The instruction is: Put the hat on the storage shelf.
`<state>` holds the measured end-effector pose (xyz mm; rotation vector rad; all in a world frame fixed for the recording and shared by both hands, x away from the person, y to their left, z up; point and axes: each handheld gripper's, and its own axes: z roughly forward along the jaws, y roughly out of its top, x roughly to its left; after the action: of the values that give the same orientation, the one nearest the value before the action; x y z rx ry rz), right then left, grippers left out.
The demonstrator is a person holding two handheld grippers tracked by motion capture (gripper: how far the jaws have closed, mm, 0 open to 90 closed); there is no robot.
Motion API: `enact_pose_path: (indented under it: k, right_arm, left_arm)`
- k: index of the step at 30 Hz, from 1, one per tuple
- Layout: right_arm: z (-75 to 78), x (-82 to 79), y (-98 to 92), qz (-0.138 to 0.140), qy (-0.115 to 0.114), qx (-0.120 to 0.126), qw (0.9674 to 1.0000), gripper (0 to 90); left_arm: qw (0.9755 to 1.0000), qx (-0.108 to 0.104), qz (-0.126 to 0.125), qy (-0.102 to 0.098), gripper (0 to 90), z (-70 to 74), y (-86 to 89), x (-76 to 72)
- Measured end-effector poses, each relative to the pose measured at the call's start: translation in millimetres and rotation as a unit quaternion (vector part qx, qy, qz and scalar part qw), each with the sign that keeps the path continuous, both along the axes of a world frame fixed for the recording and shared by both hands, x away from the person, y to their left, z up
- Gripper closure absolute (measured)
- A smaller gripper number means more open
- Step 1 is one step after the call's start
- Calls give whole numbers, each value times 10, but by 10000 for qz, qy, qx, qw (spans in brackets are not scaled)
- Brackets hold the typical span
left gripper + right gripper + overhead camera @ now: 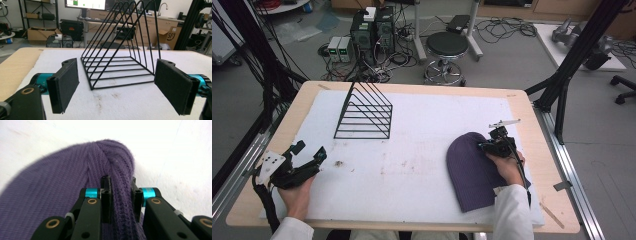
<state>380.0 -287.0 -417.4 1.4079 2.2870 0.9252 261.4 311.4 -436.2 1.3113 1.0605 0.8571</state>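
Pinching beanie (75, 177) on white mat (422, 165).

Your left hand (298, 192) enters from the bottom left edge and holds the left gripper (309, 155) low over the near left part of the table, pointing forward and to the right. Its jaws stand wide apart with nothing between the pads (66, 83). Your right hand (507, 167), in a white sleeve (512, 212), grasps the right gripper (484, 146) at the near right, angled toward the left. In the right gripper view its jaws are drawn close together, pinching a ridge of the purple knitted beanie (50, 195) between the pads (106, 195).
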Motion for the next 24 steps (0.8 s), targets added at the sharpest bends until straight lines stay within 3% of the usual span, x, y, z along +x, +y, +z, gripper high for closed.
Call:
enact_pose_path:
  k: [4, 5, 7, 8, 9, 10, 12, 13, 14, 15, 16, 17, 18, 23, 24]
  right_arm:
    - [134, -118, 31, -60, -440, 200, 9988, 776]
    - [134, -118, 31, -60, -440, 200, 9988, 776]
    - [256, -218, 50, -155, -814, 286, 9962, 776]
    - [256, -218, 50, -155, -814, 286, 9962, 776]
    - [341, -294, 45, -271, -1078, 424, 9929, 775]
    - [341, -294, 45, -271, -1078, 424, 9929, 775]
    - [418, -377, 31, -376, -1374, 497, 9886, 775]
    - [418, -377, 31, -376, -1374, 497, 9886, 775]
    - [478, -459, 38, -440, -1668, 563, 9834, 774]
    - [498, -485, 40, -464, -1776, 611, 9811, 773]
    - [498, -485, 40, -464, -1776, 611, 9811, 773]
    - [524, -519, 45, -488, -1932, 654, 9778, 773]
    - [575, -582, 68, -560, -2195, 743, 9712, 773]
    - [659, -685, 130, -734, -2659, 996, 9560, 772]
    - [659, -685, 130, -734, -2659, 996, 9560, 772]
  left_arm:
    - [10000, -9, -7, -11, 200, 0, -8, 6]
    - [10000, -2, -17, -6, 200, 0, -9, 10]
    - [10000, -1, -30, 3, 200, -1, -13, 13]
    - [10000, -3, -38, 0, 200, 0, -15, 12]
    - [10000, 1, -49, -12, 200, 2, -17, 9]
    - [10000, 1, -49, -12, 200, 2, -17, 9]
    - [10000, -5, -56, -13, 200, 3, -18, 8]
    - [10000, -8, -56, -13, 200, 1, -17, 10]
    - [10000, -26, -43, -4, 200, 0, -15, 12]
    - [10000, -27, -40, -6, 200, 0, -13, 12]
    - [10000, -27, -40, -6, 200, 0, -13, 12]
    - [10000, -29, -39, -6, 200, 0, -12, 13]
    - [10000, -30, -37, -3, 200, 0, -12, 13]
    - [10000, 2, -21, 13, 206, 1, -11, 3]
    - [10000, -10, -1, 15, 206, 0, -7, -3]
